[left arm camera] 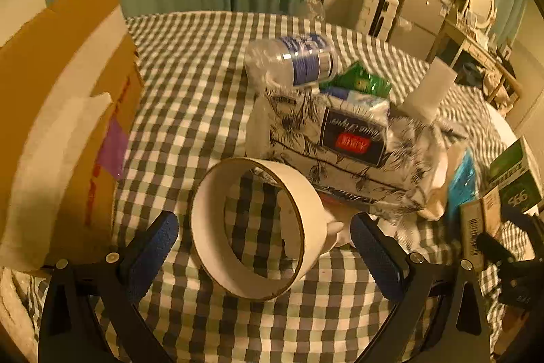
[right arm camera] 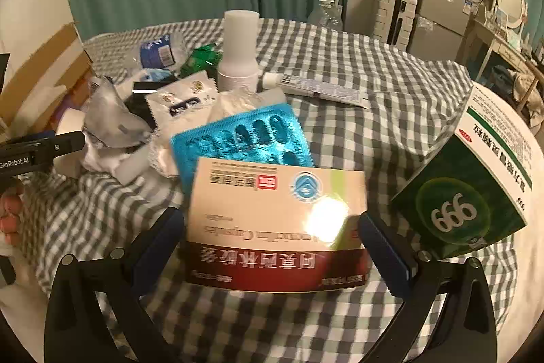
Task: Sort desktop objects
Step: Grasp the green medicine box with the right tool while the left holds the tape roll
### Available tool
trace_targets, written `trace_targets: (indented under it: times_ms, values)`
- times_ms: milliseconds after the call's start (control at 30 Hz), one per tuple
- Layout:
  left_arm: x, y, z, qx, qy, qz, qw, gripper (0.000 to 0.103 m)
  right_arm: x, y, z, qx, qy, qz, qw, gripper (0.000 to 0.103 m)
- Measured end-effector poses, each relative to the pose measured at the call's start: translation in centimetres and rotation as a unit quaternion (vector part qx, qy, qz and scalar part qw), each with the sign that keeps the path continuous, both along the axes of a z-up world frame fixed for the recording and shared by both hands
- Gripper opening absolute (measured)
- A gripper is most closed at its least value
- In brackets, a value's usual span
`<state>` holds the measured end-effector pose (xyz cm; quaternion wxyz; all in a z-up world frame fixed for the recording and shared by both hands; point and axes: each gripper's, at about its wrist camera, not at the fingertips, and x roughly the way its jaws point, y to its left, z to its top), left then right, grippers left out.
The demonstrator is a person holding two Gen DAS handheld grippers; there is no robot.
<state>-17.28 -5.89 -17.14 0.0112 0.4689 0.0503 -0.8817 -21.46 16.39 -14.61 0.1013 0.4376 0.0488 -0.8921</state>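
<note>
In the left wrist view, a white tape roll point(left arm camera: 258, 227) stands tilted on the checked cloth between the open fingers of my left gripper point(left arm camera: 265, 250), which do not touch it. Behind it lie a patterned tissue pack point(left arm camera: 326, 155) and a crushed water bottle point(left arm camera: 292, 60). In the right wrist view, my right gripper point(right arm camera: 272, 247) is open around a cream and dark red medicine box point(right arm camera: 275, 227) that lies on a blue blister pack point(right arm camera: 244, 135). A green 999 box point(right arm camera: 476, 189) stands to the right.
An open cardboard box point(left arm camera: 64, 111) stands at the left of the round table. A white bottle point(right arm camera: 238, 50), an ointment tube point(right arm camera: 316, 87), sachets point(right arm camera: 183, 101) and crumpled wrappers point(right arm camera: 112, 121) are piled behind the medicine box. The left gripper's body point(right arm camera: 37, 152) shows at the left edge.
</note>
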Motion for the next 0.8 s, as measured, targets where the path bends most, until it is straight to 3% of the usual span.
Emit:
trace_targets:
  times_ms: [500,600,800]
  values:
    - [0.3,-2.3,-1.9,0.059,-0.004,-0.001,0.9983,0.103,-0.5,0.5,-0.5,0.003,-0.003,-0.014,1.0,0.103]
    - [0.6,-2.9,-1.7,0.075,0.005,-0.004,0.9972,0.088,-0.5,0.4,-0.8,0.018,0.003,-0.009,1.0,0.103]
    - [0.1,-3.3,-1.1,0.078,0.007,0.0,0.9969,0.086,-0.6,0.4,-1.1,0.033,0.011,-0.003,0.999,0.103]
